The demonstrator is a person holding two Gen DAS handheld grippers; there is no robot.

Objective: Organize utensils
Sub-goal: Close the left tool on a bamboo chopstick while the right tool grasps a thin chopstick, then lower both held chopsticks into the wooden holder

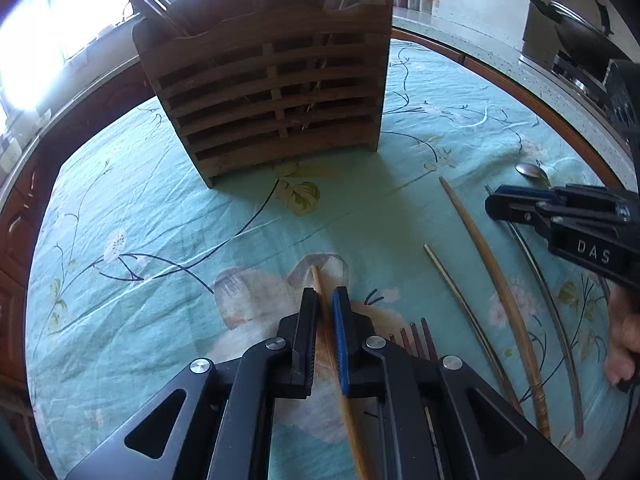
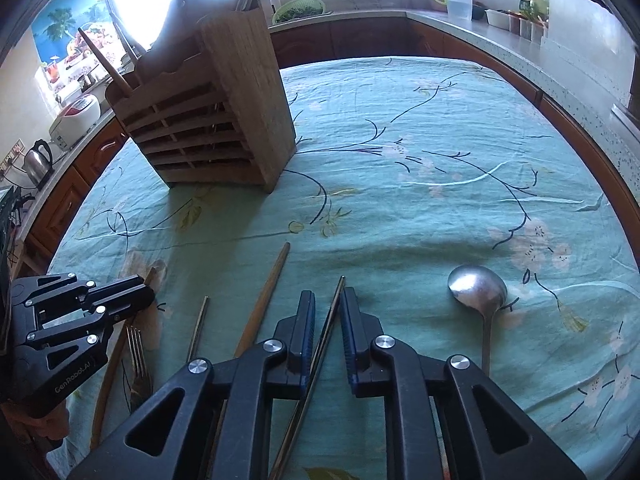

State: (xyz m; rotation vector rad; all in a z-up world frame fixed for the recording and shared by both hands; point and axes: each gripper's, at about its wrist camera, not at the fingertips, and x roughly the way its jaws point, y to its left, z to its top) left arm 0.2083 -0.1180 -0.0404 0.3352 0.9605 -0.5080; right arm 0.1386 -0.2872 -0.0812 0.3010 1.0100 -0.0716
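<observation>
Utensils lie around both claws: left gripper [image 1: 326, 302] pinches a wooden chopstick [image 1: 336, 356]; right gripper [image 2: 326, 308] straddles a dark chopstick [image 2: 326, 332], narrow, pads seemingly not pressing; holder [image 2: 208, 112] beyond.

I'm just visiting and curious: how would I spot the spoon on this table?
Find the wooden holder on the green cloth. Nearer the camera lies a row of utensils; the spoon is at its right end, alone with a round metal bowl.
</observation>
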